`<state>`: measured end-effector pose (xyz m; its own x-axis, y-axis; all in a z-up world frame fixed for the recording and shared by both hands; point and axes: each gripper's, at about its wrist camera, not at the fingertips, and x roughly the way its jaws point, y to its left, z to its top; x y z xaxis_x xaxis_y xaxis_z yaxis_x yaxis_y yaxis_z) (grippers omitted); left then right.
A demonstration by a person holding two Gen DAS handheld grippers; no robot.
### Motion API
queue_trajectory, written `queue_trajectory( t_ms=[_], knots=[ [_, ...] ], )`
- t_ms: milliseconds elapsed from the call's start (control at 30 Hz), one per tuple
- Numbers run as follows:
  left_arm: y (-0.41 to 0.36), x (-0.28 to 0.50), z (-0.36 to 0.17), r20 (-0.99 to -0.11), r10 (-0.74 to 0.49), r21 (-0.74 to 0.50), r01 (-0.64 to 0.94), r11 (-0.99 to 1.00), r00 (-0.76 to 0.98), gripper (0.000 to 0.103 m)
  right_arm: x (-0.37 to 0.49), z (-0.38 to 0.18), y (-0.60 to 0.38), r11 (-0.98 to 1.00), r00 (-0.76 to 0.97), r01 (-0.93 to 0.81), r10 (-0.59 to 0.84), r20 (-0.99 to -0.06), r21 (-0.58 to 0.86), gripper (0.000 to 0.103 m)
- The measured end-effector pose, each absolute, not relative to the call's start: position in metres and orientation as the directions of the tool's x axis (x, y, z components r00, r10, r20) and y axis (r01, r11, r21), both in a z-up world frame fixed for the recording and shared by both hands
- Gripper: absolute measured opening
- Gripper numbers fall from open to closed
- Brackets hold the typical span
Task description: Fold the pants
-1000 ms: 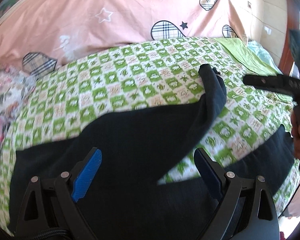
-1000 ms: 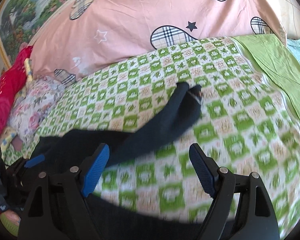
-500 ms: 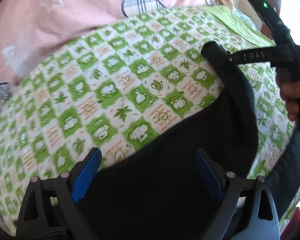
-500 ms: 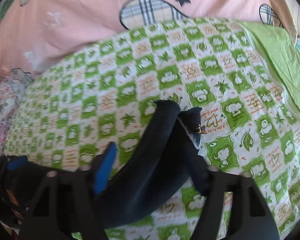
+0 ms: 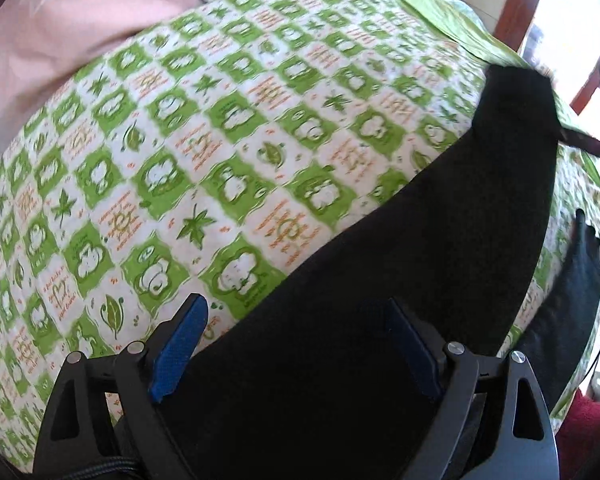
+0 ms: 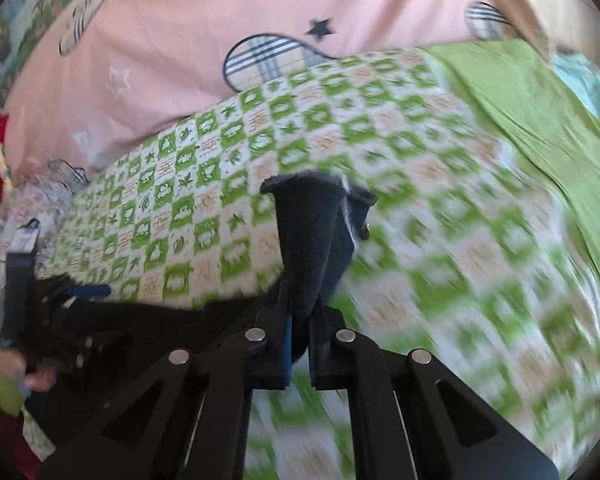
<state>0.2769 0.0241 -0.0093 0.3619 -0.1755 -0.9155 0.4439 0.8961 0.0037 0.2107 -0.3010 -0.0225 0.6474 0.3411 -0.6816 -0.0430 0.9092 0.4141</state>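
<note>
Nearest, in the right wrist view: right tongs (image 6: 298,344) clenched on a bunched end of the dark pants (image 6: 306,240), cloth pinched between the blue pads, the bunch jutting forward along the tongs toward the pink quilt (image 6: 172,72) at the far side of the bed. Blurred background there, so fine detail lost.

In the left wrist view: left tongs (image 5: 296,352) released, spread wide over the broad near part of the pants (image 5: 440,260), pads not pressing the cloth. Long axis of the garment running from the near edge of the bed up and rightward across the green checked sheet (image 5: 220,160), to a raised tip near the far right edge. Left tongs nearer the bulk of the cloth; right tongs on the far end. Coming fold judged to hinge on carrying that held end back along this axis.

Against a second ago: right tongs then spread and empty, now gripping; left tongs lower and closer to the cloth.
</note>
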Motion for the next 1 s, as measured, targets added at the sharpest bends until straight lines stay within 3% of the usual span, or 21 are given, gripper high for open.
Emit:
queue_trajectory(
  t_ms=[67,133,233,433,533,567,600,633,667,700,733,1000],
  knots=[
    [0.015,0.28,-0.009,-0.917,-0.171,0.015,0.46,0.888,0.36,0.091,0.185,-0.037,-0.319,0.895,0.611,0.008,0.349,-0.711,0.446,0.008],
    [0.009,0.288,-0.012,-0.922,-0.163,0.023,0.468,0.884,0.352,0.091,0.168,-0.051,-0.341,0.896,0.59,0.094,0.301,-0.75,0.434,0.024],
    [0.0,0.299,-0.021,-0.931,-0.153,0.023,0.474,0.88,0.33,0.091,0.169,-0.048,-0.366,0.887,0.607,0.144,0.27,-0.747,0.438,0.038],
    [-0.023,0.313,-0.045,-0.95,-0.168,-0.008,0.52,0.854,0.261,0.088,0.214,-0.029,-0.366,0.922,0.614,0.045,0.279,-0.738,0.386,0.06],
    [-0.034,0.322,-0.052,-0.948,-0.195,-0.037,0.521,0.853,0.251,0.082,0.24,-0.035,-0.356,0.931,0.575,-0.005,0.302,-0.761,0.366,0.06],
    [-0.036,0.323,-0.052,-0.945,-0.213,-0.054,0.522,0.851,0.25,0.073,0.245,-0.039,-0.352,0.933,0.556,-0.015,0.306,-0.773,0.359,0.06],
    [-0.038,0.322,-0.052,-0.941,-0.234,-0.074,0.527,0.847,0.245,0.057,0.255,-0.045,-0.346,0.934,0.531,-0.028,0.316,-0.786,0.356,0.06],
    [-0.04,0.322,-0.05,-0.936,-0.259,-0.094,0.54,0.836,0.238,0.048,0.26,-0.047,-0.343,0.934,0.521,-0.046,0.325,-0.789,0.354,0.06],
    [-0.041,0.32,-0.049,-0.934,-0.273,-0.106,0.55,0.829,0.231,0.026,0.262,-0.048,-0.338,0.933,0.517,-0.076,0.338,-0.786,0.351,0.059],
    [-0.045,0.317,-0.049,-0.931,-0.289,-0.121,0.56,0.82,0.221,0.01,0.261,-0.048,-0.334,0.928,0.517,-0.115,0.36,-0.777,0.354,0.038],
    [-0.047,0.313,-0.047,-0.928,-0.29,-0.115,0.562,0.819,0.233,0.01,0.261,-0.047,-0.33,0.927,0.52,-0.138,0.367,-0.771,0.348,0.011],
    [-0.062,0.253,-0.007,-0.868,-0.334,-0.088,0.548,0.832,0.368,0.005,0.22,-0.015,-0.352,0.867,0.608,-0.275,0.491,-0.624,0.415,0.01]
  ],
)
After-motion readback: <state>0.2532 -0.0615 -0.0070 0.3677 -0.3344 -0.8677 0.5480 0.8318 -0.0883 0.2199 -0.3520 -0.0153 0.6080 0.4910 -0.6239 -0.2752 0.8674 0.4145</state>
